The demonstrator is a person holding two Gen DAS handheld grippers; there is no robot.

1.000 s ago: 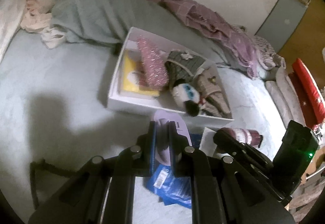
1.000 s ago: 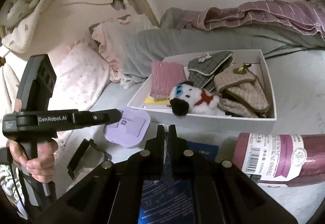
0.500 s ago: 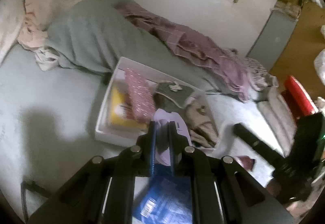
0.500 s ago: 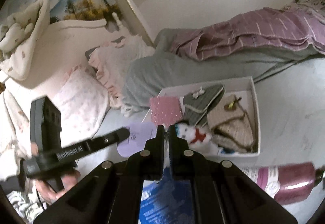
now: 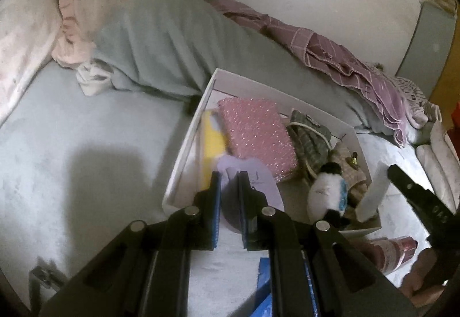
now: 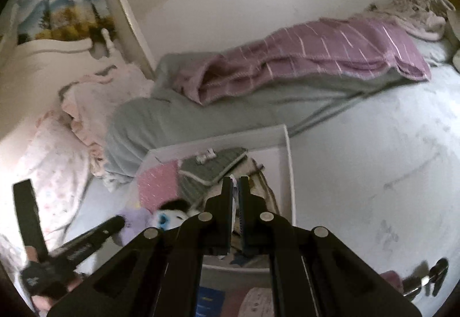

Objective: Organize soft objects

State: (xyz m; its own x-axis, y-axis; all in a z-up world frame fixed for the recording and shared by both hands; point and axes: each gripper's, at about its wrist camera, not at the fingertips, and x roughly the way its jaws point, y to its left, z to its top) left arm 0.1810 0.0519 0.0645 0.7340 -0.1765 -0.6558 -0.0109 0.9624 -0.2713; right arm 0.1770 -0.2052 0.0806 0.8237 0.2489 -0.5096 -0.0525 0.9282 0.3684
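My left gripper (image 5: pixel 229 176) is shut on a flat lilac soft pad (image 5: pixel 253 181) and holds it over the near left part of a white box (image 5: pixel 184 150) on the bed. The box holds a pink glittery pouch (image 5: pixel 256 135), a yellow item (image 5: pixel 211 141), grey plaid (image 5: pixel 309 138) and beige plaid fabric pieces, and a white plush toy with black ends (image 5: pixel 326 192). My right gripper (image 6: pixel 235 183) is shut and empty, above the box's near right side (image 6: pixel 290 173). The lilac pad (image 6: pixel 135 219) and the plush (image 6: pixel 169 216) also show in the right wrist view.
A grey-green blanket (image 5: pixel 172 38) and a purple striped blanket (image 5: pixel 345 58) lie behind the box. Pink pillows (image 5: pixel 26 23) sit at far left. A blue packet (image 5: pixel 267 288) and a maroon bottle (image 5: pixel 396 253) lie on the sheet in front of the box.
Both grippers have risen and moved forward. My left gripper has carried the lilac pad from the sheet in front of the box to over the box. My right gripper now hovers above the box.
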